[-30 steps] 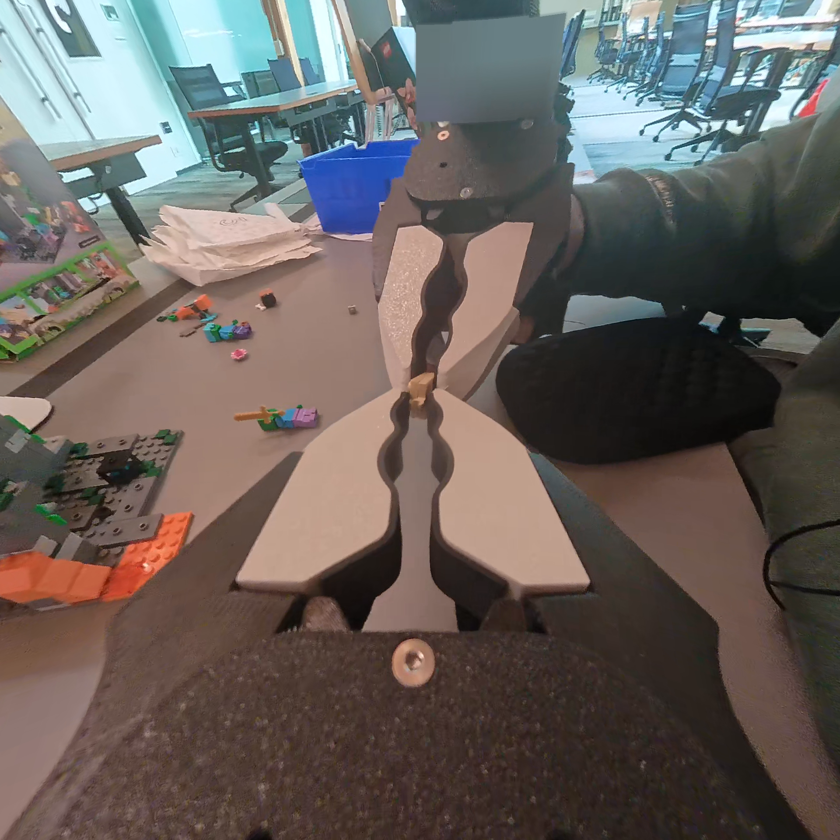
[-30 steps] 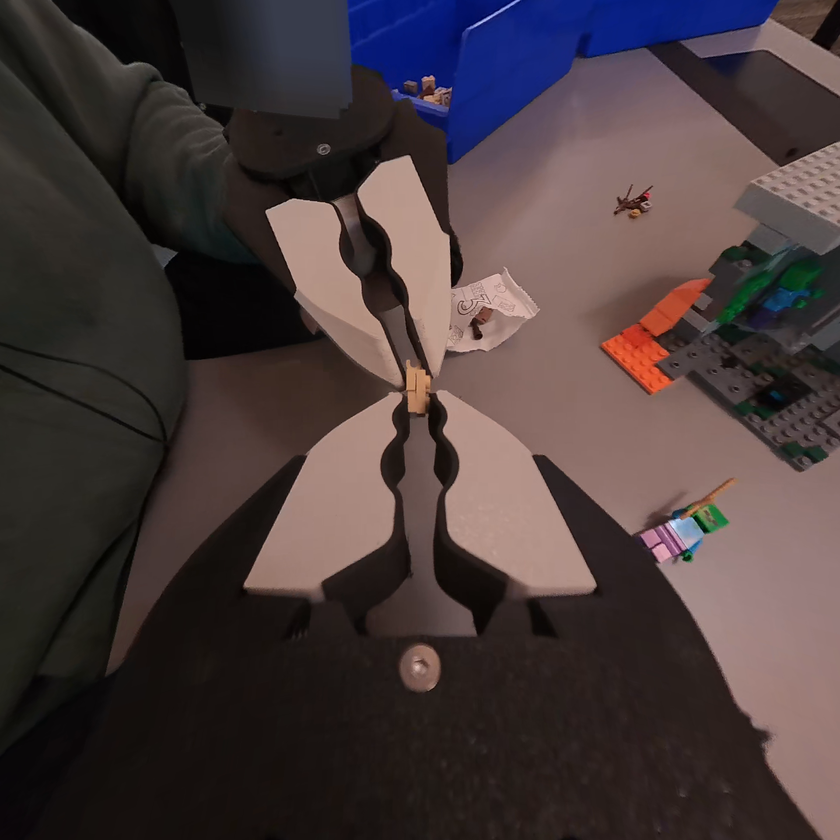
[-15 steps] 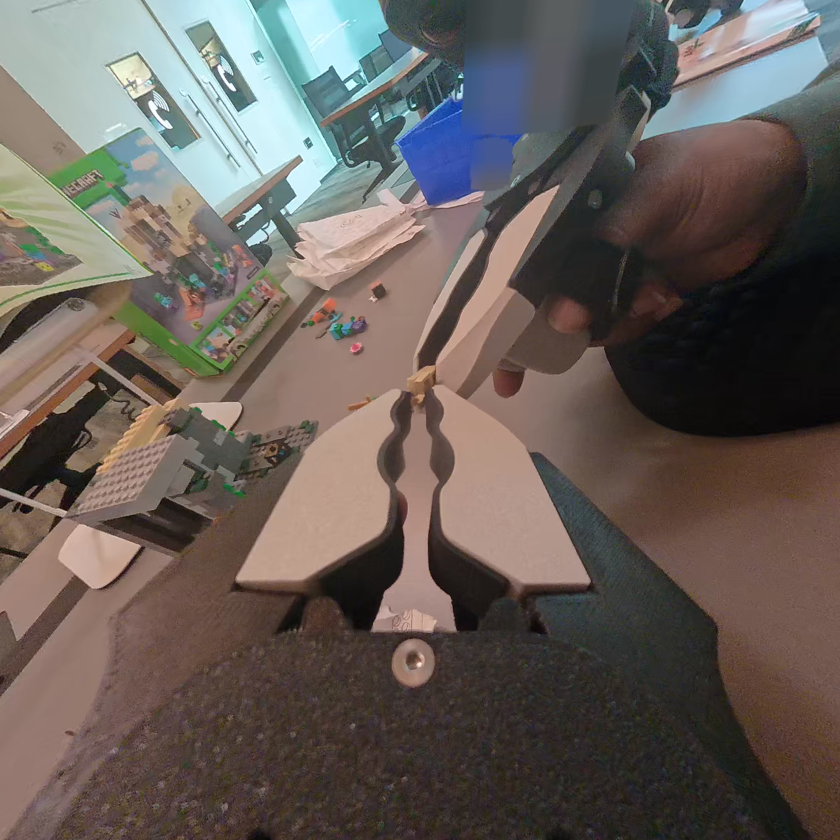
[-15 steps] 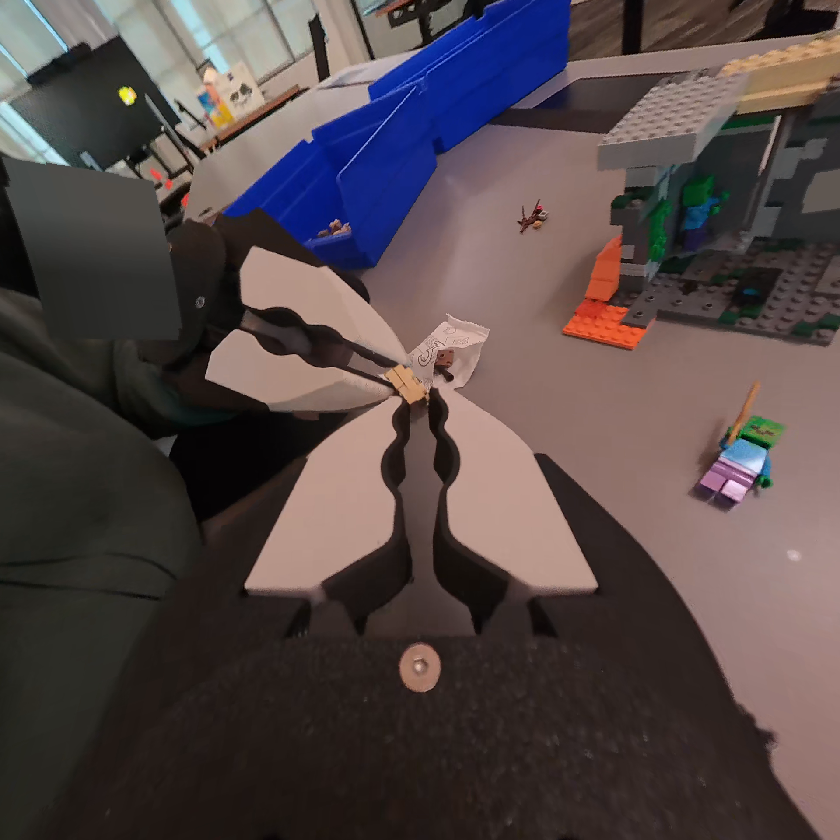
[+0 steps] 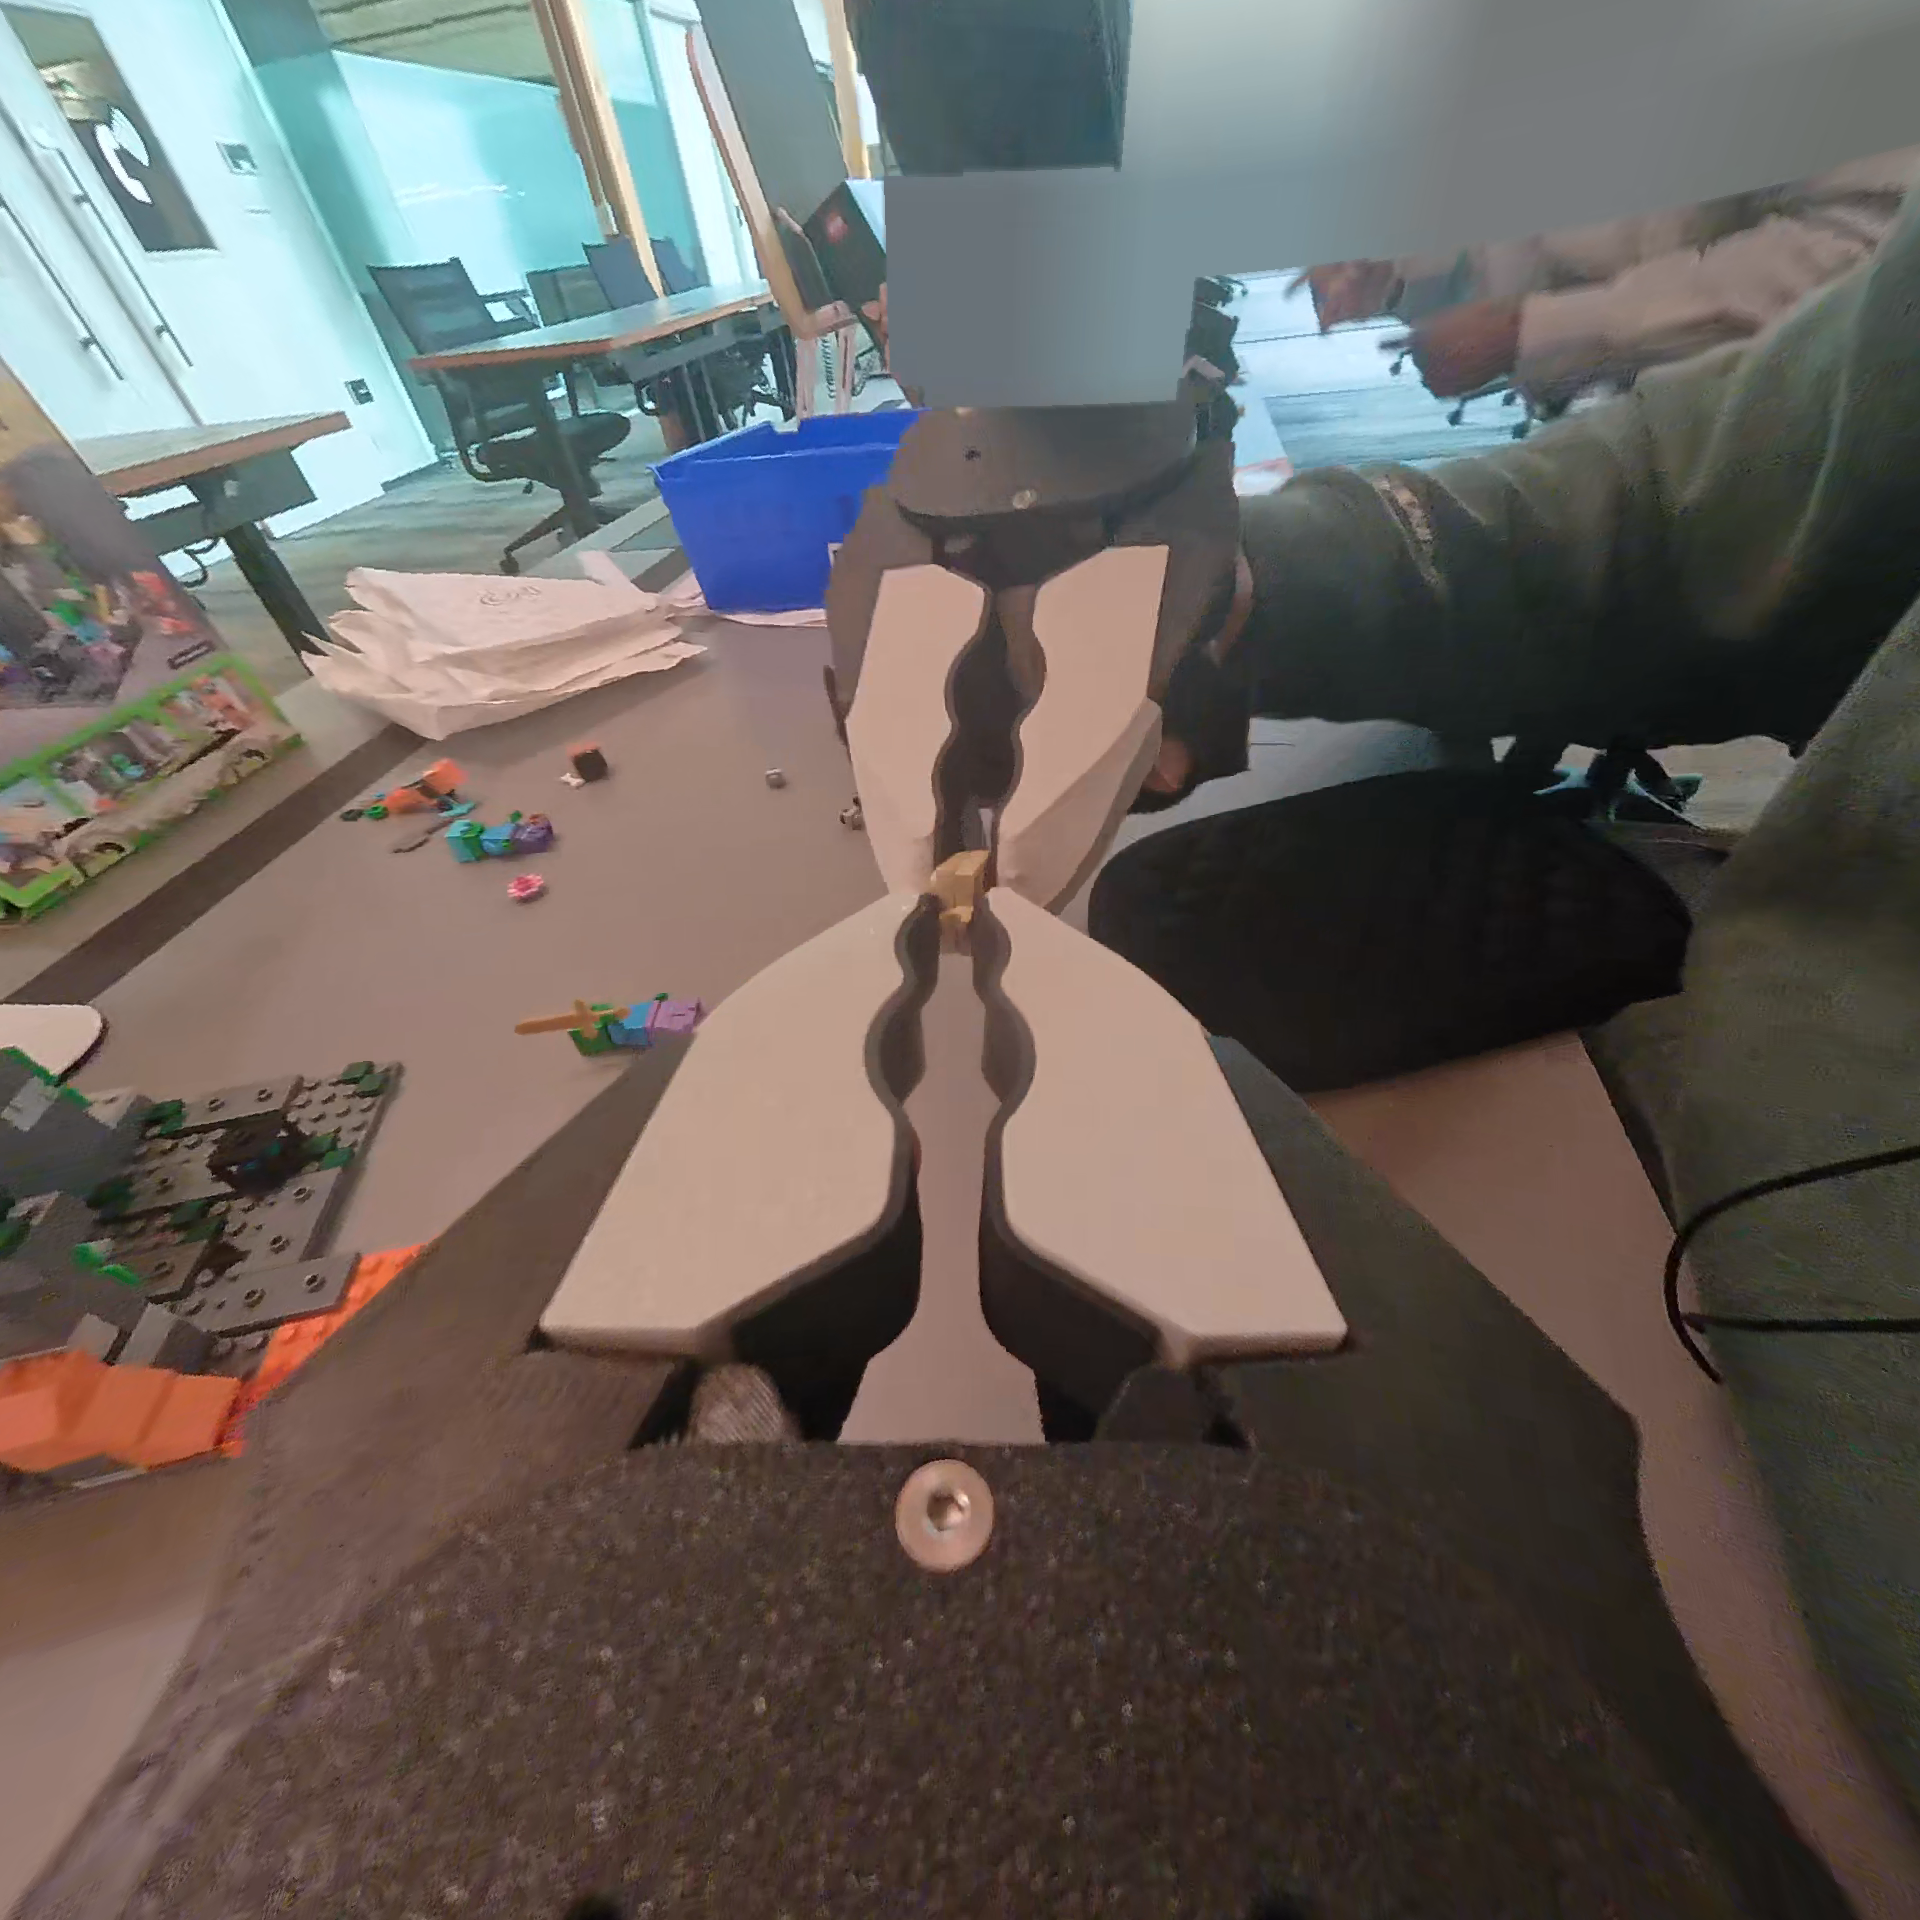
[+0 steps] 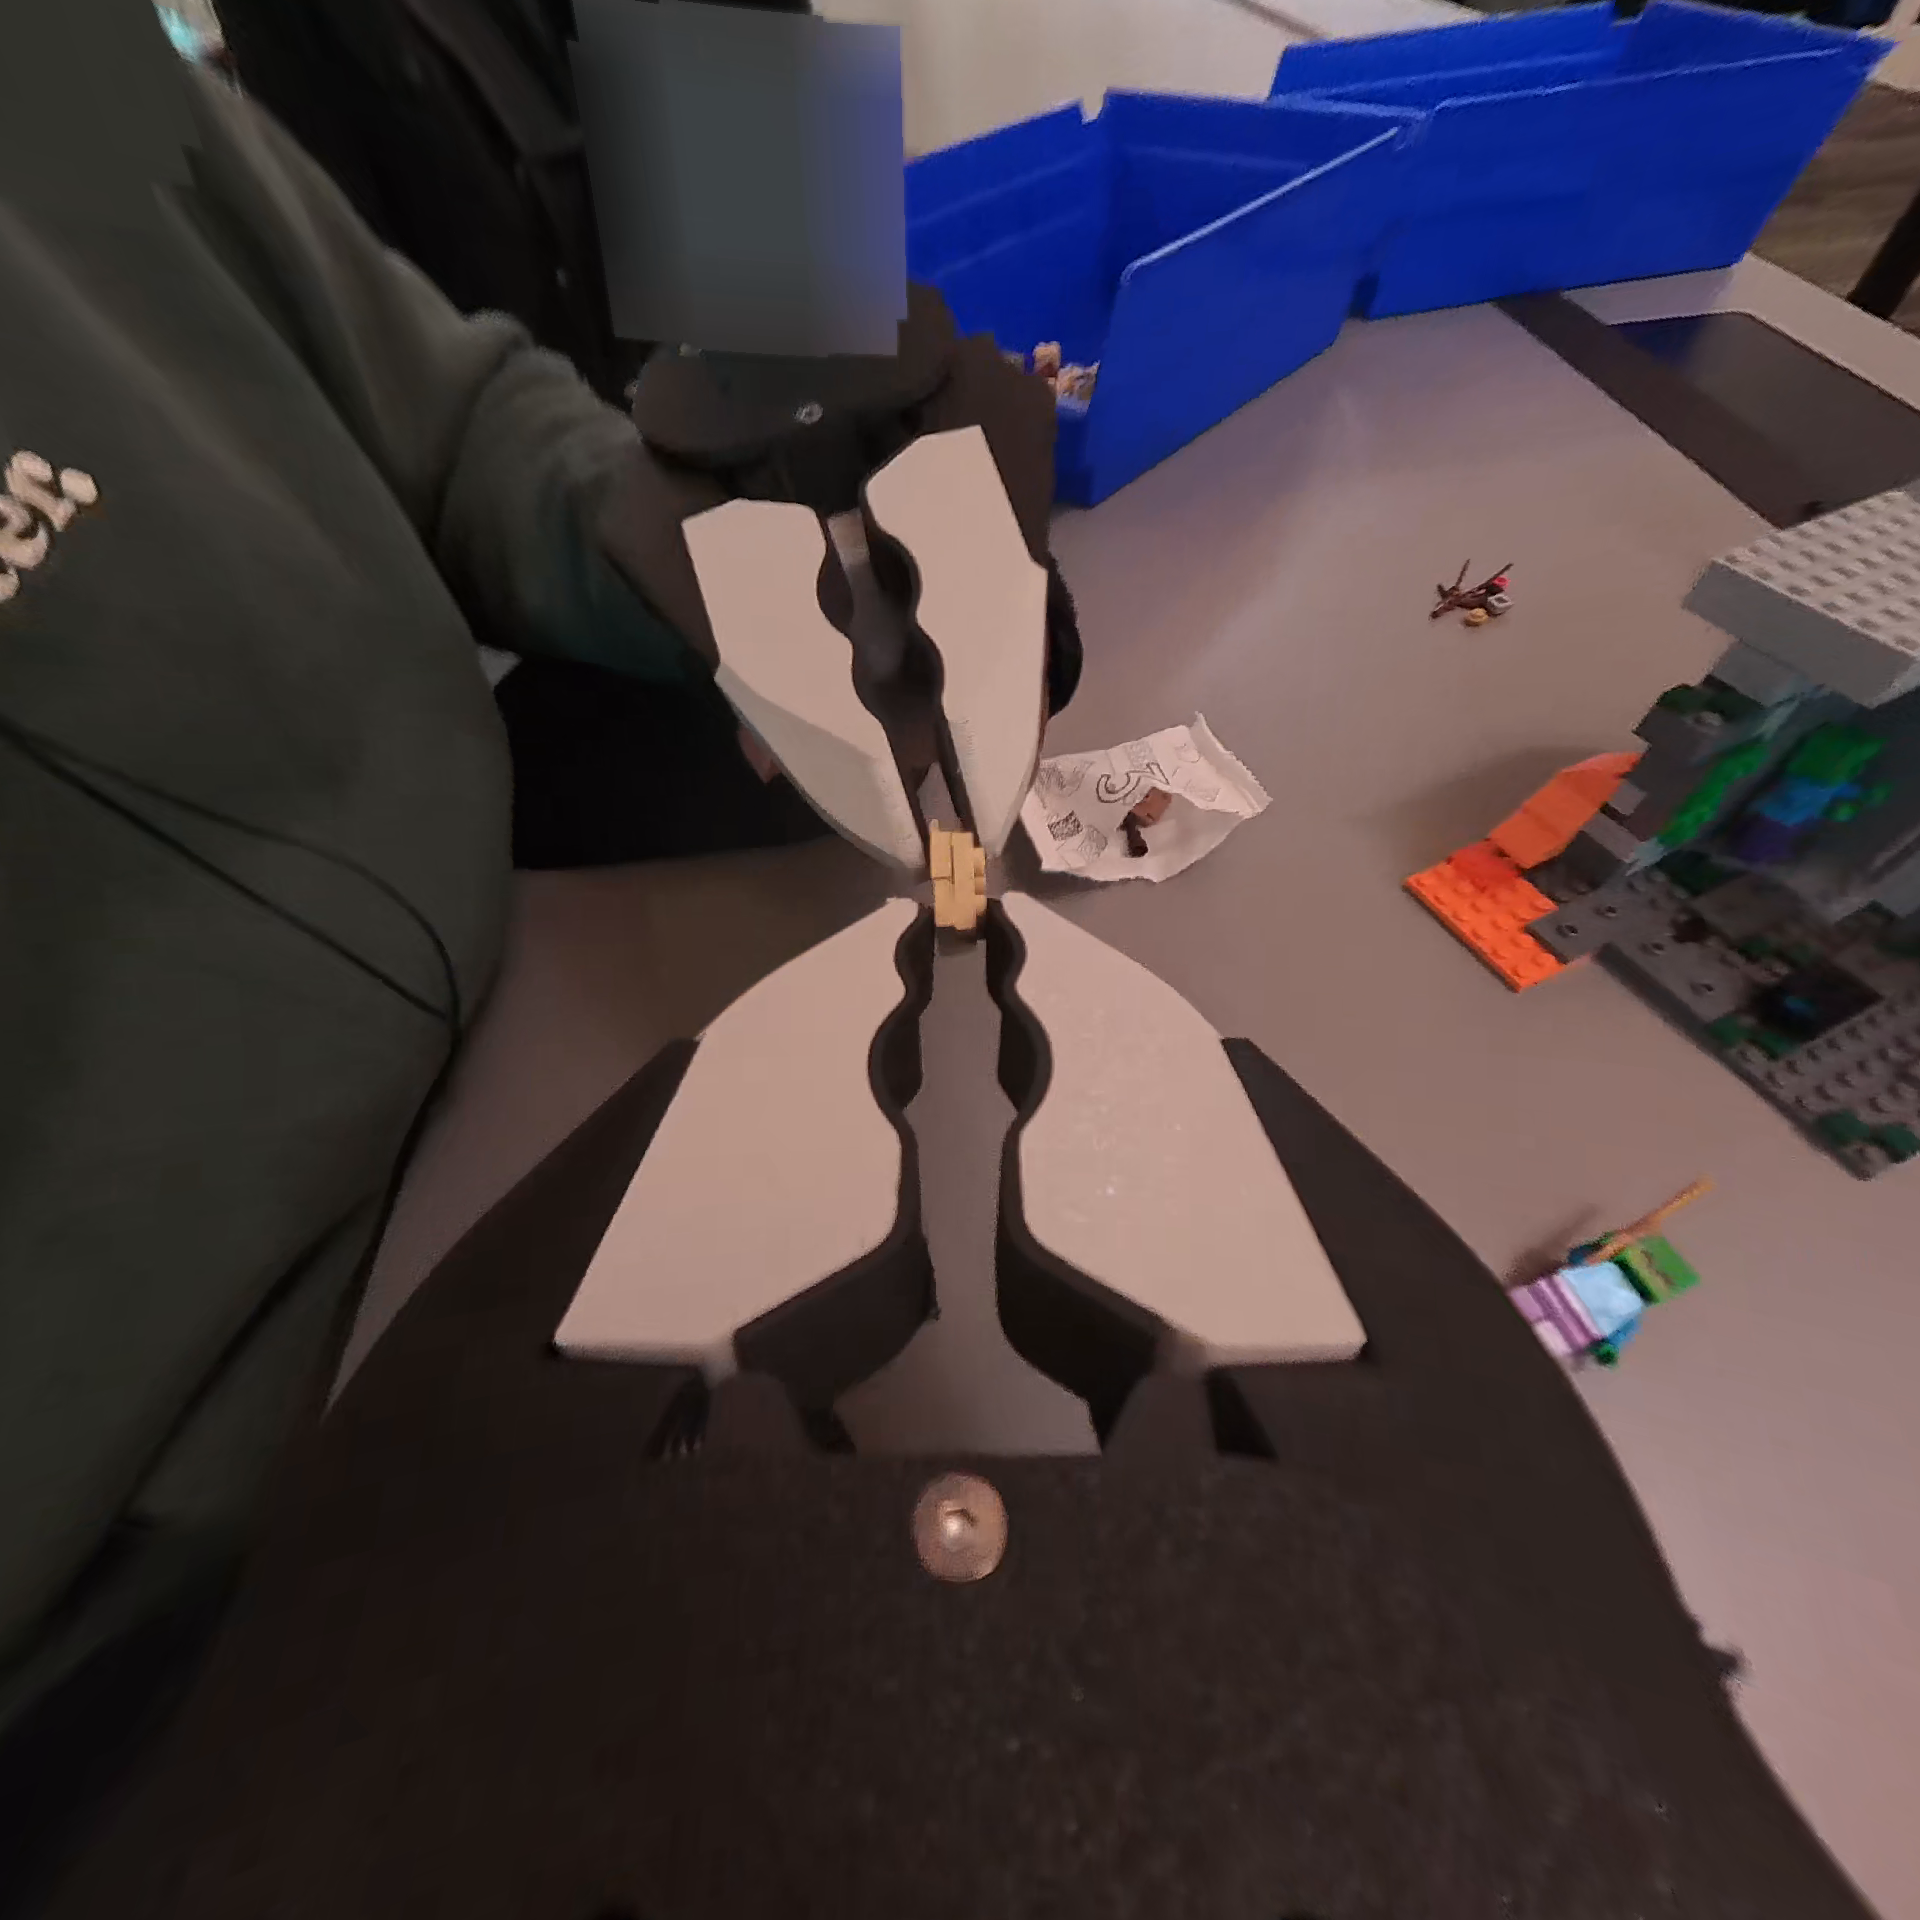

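1. My left gripper point(image 5: 951, 914) has broad pale grey fingers point(image 5: 790, 1143), matte and faintly grainy, with wavy black inner edges; its jaws are clenched on a small tan brick piece point(image 5: 958, 883) at the very tips.
2. My right gripper point(image 6: 956, 914) is built the same way, and its jaws are clamped on the other end of that tan brick piece point(image 6: 956, 873).
3. The two grippers meet tip to tip above the grey table point(image 5: 312, 935), near its edge closest to the person, each pointing straight at the other; a dark green sleeve point(image 5: 1558, 592) reaches in behind the right one.
4. The piece is a knobbly stack of tiny tan plates, hard and glossy. Its long axis runs along the line joining the two grippers, and it is held clear of the tabletop.
5. A small paper bag point(image 6: 1143, 810), torn open and crumpled, lies flat just beyond the tips in the right wrist view, with a dark brown bit on it.
6. A studded grey and orange brick building point(image 6: 1766, 883) stands toward the table's far side, with a blocky minifigure point(image 6: 1605, 1288) lying beside it.
7. Blue plastic bins point(image 6: 1247, 260) line the table's far edge; flat white bags point(image 5: 499, 644) are stacked near another.
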Available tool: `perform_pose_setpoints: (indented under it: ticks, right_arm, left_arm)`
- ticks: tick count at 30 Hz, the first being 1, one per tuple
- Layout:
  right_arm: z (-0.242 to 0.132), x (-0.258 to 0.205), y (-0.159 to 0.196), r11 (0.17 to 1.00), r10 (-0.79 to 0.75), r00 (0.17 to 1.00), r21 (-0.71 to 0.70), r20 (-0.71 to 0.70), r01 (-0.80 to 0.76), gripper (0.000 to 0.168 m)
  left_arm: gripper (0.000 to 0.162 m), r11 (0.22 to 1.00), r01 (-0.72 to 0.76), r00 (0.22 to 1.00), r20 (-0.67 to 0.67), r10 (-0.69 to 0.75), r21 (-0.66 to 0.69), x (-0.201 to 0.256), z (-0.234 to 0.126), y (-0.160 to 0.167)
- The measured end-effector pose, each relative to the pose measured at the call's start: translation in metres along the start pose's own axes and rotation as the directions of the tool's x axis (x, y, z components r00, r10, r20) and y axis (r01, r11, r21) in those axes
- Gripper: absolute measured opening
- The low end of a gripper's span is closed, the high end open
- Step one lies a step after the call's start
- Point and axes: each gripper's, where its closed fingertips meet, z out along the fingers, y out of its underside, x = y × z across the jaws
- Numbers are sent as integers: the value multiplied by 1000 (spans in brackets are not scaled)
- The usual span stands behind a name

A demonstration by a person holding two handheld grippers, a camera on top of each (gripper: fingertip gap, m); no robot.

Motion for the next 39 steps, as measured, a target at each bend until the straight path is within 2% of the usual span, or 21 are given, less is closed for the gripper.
perform_pose_setpoints:
  ticks: [3,9,13,18,22,25,32,36,39]
  right_arm:
    - [-1,-1,3,995,-72,997,-66,9,73,8]
    - [-1,-2,2,1000,2,1000,-24,27,-1,8]
    - [-3,-2,1,1000,14,1000,-3,28,-14,8]
    - [-3,-4,4,999,-7,1000,-33,24,8,8]
    - [1,-1,8,996,-23,999,-82,-34,20,8]
    - [4,2,11,996,20,997,-87,-79,-26,8]
    - [9,0,18,985,162,983,-45,-85,-167,7]
    - [11,-4,24,977,205,977,-46,-58,-208,7]
    - [12,-6,28,985,160,986,-59,-52,-163,7]
  left_arm:
    - [6,1000,-23,1000,-8,22,-7,3,1,1]
    - [7,994,-108,994,19,108,2,3,0,1]
    - [7,996,-87,996,-1,87,5,3,-1,1]
    - [5,997,-81,997,-20,81,-15,6,-1,4]
    - [5,993,-111,994,-12,110,-46,4,-1,9]
    - [4,980,-182,983,10,183,-81,3,-2,13]
    - [4,949,-289,957,-3,291,-123,8,-2,20]
    - [4,948,-291,957,-52,287,-131,12,-2,25]
    - [4,963,-237,969,-102,225,-131,16,-2,29]
